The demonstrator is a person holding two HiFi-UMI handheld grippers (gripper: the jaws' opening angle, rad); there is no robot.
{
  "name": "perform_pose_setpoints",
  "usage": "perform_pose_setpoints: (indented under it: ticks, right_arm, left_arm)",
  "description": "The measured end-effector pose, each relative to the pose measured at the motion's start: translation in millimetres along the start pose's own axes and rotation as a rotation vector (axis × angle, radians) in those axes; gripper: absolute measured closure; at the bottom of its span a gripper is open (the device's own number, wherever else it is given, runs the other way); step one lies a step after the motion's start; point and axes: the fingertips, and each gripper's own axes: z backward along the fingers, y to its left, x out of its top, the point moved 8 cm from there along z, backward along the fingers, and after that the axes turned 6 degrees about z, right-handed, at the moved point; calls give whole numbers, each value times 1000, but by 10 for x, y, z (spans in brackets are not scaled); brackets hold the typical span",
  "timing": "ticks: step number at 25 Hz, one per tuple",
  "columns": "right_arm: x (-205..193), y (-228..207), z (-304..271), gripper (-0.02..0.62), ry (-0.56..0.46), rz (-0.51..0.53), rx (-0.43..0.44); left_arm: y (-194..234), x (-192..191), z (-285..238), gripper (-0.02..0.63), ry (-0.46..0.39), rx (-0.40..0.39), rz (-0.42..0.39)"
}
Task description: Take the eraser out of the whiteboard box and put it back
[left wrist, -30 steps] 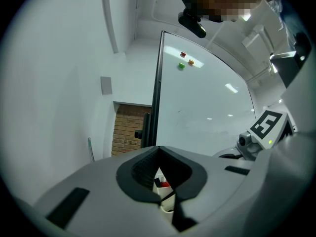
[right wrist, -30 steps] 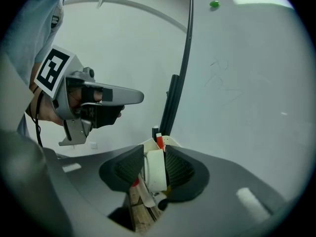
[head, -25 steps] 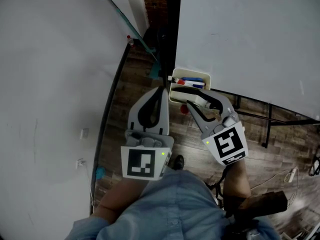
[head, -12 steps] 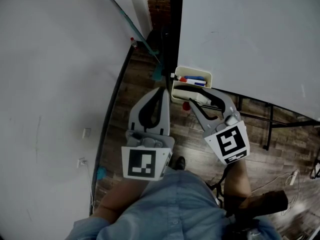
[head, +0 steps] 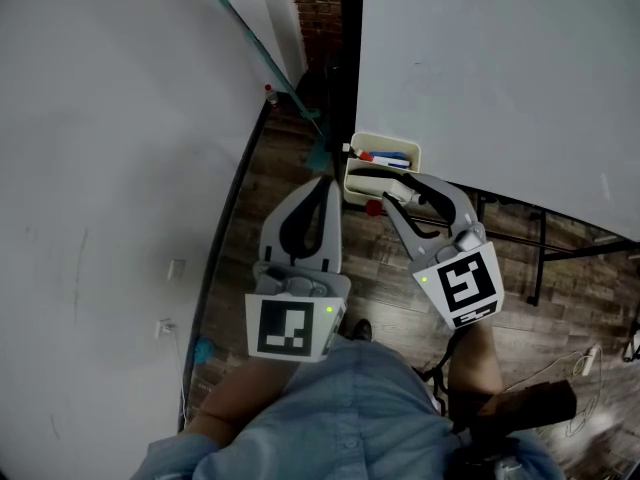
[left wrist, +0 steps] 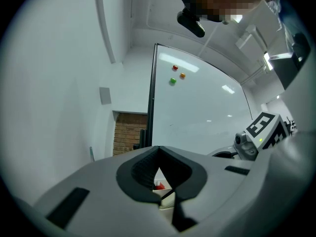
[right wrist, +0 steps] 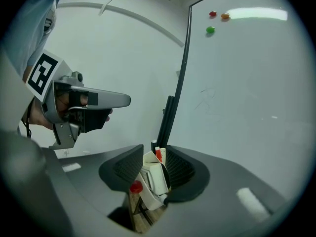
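right gripper (head: 390, 199): my jaws pinch the white eraser (right wrist: 152, 177) across its sides. the eraser sits right by the near wall of the cream whiteboard box (head: 385, 142), which holds markers (head: 385, 158). left gripper (head: 326, 183): jaws pressed together with nothing between them, tips just beside the box.

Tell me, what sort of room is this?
Probably an office or classroom, though I can't be sure. A big whiteboard carries coloured magnets, a cream box holding markers hangs at its lower corner, and the floor is wood planking.
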Motion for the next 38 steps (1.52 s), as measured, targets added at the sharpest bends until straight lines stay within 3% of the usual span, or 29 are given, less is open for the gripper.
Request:
perform_pose_setpoints:
  ticks: [6, 14, 26, 38]
  right_arm:
    - [125, -1, 189, 476, -76, -48, -60]
    - [294, 21, 531, 580, -184, -76, -157]
    - [381, 186, 928, 594, -215, -78, -239]
    - [459, 248, 1045, 595, -264, -72, -233]
  left_arm:
    - [-72, 77, 118, 603, -19, -2, -12]
    - [-252, 196, 280, 603, -56, -22, -29]
    - [-525, 223, 523, 603, -71, -46, -36]
    - [-578, 264, 634, 603, -92, -40, -48]
